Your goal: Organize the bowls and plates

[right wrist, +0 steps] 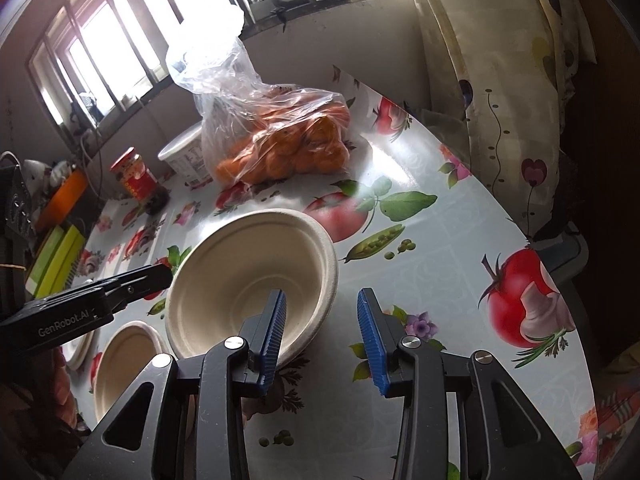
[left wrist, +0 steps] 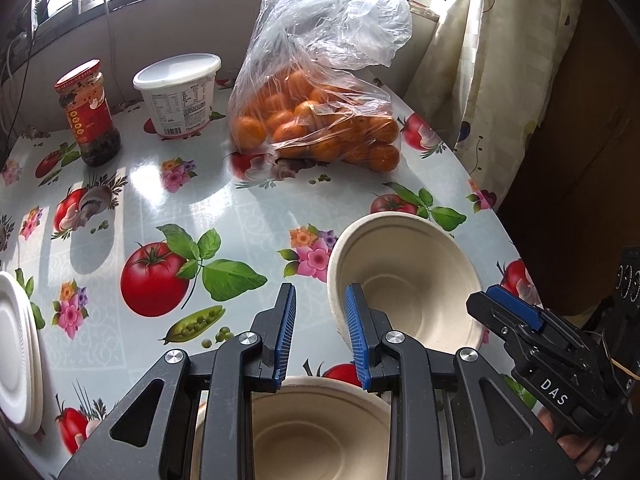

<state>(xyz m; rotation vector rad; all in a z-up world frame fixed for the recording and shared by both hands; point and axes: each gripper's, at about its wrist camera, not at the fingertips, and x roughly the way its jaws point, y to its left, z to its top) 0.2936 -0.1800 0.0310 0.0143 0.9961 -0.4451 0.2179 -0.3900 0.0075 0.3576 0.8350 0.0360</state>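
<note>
Sunlight from the barred window is falling across the surface (left wrist: 248,216), a round one covered in a glossy cloth printed with tomatoes and peas. Nearest the left hand-held gripper (left wrist: 320,336), a tan bowl (left wrist: 316,436) is sitting upright directly beneath its fingers, which are standing apart and holding nothing. Just beyond, a second bowl (right wrist: 256,276) is resting tilted, and the right hand-held gripper (right wrist: 324,336) is reaching around its near rim: one blue finger is sitting inside the bowl, the other outside, the jaws wide and not yet pinching. A stack of white plates (left wrist: 16,356) is lying at the left edge. Farther back, a bag of oranges (left wrist: 316,128), a white tub (left wrist: 180,92) and a red-lidded jar (left wrist: 90,116) are standing near the wall.

The step in hand appears to be picking up the tilted bowl to nest it in the other. The next move is calling for the right jaws to close on the thin rim, then lift and carry it over the near bowl.
</note>
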